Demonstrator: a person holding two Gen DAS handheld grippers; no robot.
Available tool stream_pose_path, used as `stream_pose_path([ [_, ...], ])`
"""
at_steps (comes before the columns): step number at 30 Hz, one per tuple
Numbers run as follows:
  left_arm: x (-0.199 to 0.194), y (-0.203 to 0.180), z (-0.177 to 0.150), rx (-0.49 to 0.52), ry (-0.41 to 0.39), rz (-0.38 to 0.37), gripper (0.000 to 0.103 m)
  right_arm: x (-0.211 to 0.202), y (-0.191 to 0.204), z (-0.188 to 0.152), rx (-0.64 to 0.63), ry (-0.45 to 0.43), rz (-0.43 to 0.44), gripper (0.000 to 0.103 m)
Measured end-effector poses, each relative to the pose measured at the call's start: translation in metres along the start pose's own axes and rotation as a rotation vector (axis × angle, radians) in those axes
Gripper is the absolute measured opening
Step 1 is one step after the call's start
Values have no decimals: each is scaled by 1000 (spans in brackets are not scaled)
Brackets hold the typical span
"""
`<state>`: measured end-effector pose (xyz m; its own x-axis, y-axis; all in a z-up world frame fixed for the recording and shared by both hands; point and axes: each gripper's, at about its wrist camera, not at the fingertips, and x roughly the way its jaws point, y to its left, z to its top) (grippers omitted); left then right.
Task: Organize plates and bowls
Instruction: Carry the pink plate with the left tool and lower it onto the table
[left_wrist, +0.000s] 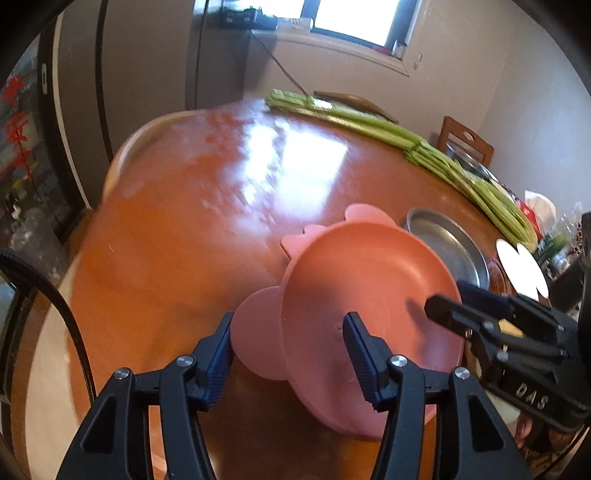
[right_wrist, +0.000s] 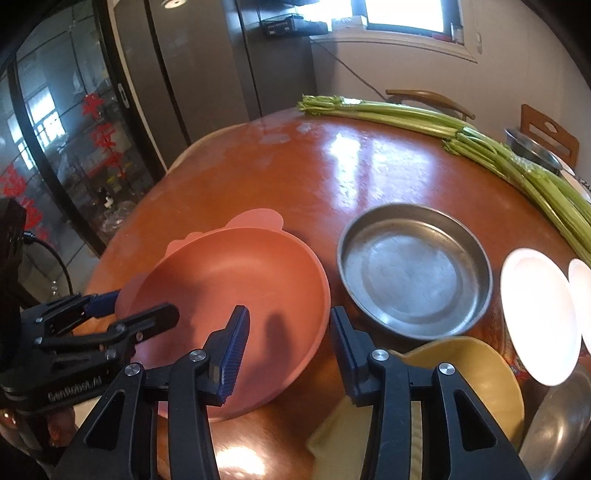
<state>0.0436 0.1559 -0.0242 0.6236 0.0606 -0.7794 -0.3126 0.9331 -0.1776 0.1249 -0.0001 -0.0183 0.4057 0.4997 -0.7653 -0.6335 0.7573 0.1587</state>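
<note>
Both tools clamped on pink bowl (right_wrist: 229, 295): left tool (left_wrist: 288, 354) on near-left ear/rim, right tool (right_wrist: 284, 350) on near-right rim. Bowl tilted off tabletop (right_wrist: 258, 173), prob. for stacking. Steel plate (right_wrist: 413, 269) just beside.

Ahead of the gripper: one pink plate (right_wrist: 236, 288), one metal dish (right_wrist: 415, 271), one yellow plate (right_wrist: 476, 373). To its right, two white plates (right_wrist: 539, 317). Beyond, one bundle of celery (right_wrist: 480, 142).

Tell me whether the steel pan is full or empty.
Empty: the steel pan shows its bare, scuffed bottom all the way across, with nothing lying in it.
</note>
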Motion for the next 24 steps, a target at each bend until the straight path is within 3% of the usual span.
stream_pose_path([
  [6, -1, 15, 25, 19, -59, 55, 58, 11, 15, 14, 12, -9, 29, 47],
  [24, 52, 20, 46, 55, -2, 58, 58, 34, 10, 24, 75, 14, 4, 47],
])
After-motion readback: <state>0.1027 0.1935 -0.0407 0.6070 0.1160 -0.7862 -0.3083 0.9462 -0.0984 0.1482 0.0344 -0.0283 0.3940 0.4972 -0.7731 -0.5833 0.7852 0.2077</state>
